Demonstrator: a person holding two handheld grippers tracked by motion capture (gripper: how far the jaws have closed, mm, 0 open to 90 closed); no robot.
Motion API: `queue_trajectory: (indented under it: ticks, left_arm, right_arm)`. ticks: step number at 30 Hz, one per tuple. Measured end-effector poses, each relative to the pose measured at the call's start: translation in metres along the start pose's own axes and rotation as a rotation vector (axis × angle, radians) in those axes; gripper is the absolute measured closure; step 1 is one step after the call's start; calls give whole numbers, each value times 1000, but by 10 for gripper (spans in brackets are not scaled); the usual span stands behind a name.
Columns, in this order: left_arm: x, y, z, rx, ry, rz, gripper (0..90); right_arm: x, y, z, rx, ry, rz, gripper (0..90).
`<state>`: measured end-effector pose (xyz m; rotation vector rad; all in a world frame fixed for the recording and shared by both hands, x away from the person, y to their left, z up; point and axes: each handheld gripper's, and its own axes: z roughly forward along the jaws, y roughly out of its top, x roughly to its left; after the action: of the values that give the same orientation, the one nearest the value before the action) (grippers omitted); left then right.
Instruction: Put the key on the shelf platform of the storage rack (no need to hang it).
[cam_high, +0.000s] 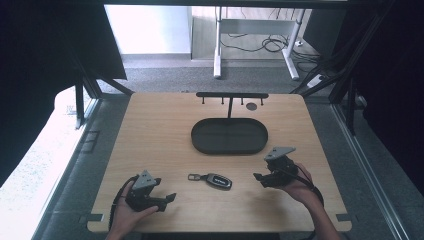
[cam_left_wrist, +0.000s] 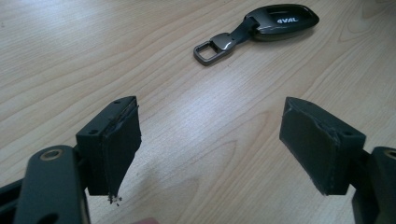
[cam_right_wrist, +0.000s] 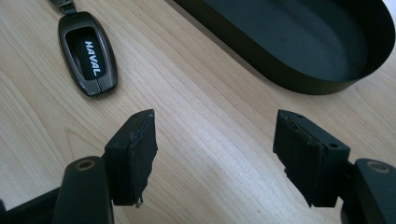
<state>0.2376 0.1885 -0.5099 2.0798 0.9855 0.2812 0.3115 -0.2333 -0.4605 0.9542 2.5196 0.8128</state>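
A dark car key fob (cam_high: 216, 180) with a metal strap loop lies on the wooden table between my two grippers. The left gripper view has the key fob (cam_left_wrist: 280, 19) ahead at upper right, its loop (cam_left_wrist: 212, 48) pointing toward me. My left gripper (cam_high: 167, 199) rests open near the front left edge, nothing between its fingers (cam_left_wrist: 114, 147). My right gripper (cam_high: 260, 177) is open just right of the fob. In the right gripper view the fob (cam_right_wrist: 88, 58) lies at upper left, marked HAVAL. A black oval tray (cam_high: 229, 136) sits beyond, empty.
A black hook rack (cam_high: 231, 95) stands on a post at the tray's far side, near the table's back edge. The tray's wall (cam_right_wrist: 280, 74) crosses the right gripper view at upper right. Bare wood surrounds the fob.
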Motion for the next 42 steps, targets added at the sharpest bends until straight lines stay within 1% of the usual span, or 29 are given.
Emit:
queue_trajectory:
  ticks: [4, 8, 10, 13, 16, 18, 22, 24, 28, 30, 33, 34, 35, 36, 42]
  left_arm:
    - [-6, 0, -3, -16, 5, 11, 210]
    - [-11, 1, -8, -38, 5, 23, 214]
    - [-13, 0, -11, -45, 7, 19, 215]
    - [-15, -1, -12, -45, 7, 15, 214]
    - [-16, -2, -13, -46, 8, 12, 214]
    - [-16, -2, -13, -46, 8, 10, 214]
    - [-18, -3, -13, -44, 6, 16, 215]
    - [-19, -3, -14, -48, 5, 14, 215]
    - [-20, -3, -14, -49, 4, 14, 215]
    - [-19, -4, -14, -47, 3, 13, 215]
    - [-20, -4, -13, -42, 5, 13, 215]
    - [-21, -3, -14, -43, 3, 18, 215]
    - [-21, -3, -14, -43, 3, 18, 215]
    - [-24, -2, -16, -50, -2, 24, 214]
    - [-29, -2, -13, -33, -6, 34, 214]
  right_arm:
    - [0, 4, -2, -2, 3, -2, 314]
    - [2, 10, -5, 4, -9, -30, 314]
    - [4, 12, -6, 9, -13, -37, 313]
    - [4, 15, -6, 18, -4, -48, 313]
    - [2, 18, -2, 22, 16, -47, 318]
    - [2, 20, 2, 36, 17, -49, 317]
    - [3, 27, 8, 63, 18, -75, 316]
    - [5, 30, 10, 72, 26, -88, 315]
    - [11, 36, 15, 77, 46, -97, 320]
    - [15, 38, 18, 91, 42, -118, 320]
    - [21, 42, 22, 98, 53, -132, 321]
    - [25, 44, 23, 97, 56, -144, 320]
    - [25, 44, 23, 97, 56, -144, 320]
    - [32, 47, 23, 96, 68, -160, 320]
    - [52, 54, 25, 125, 95, -210, 312]
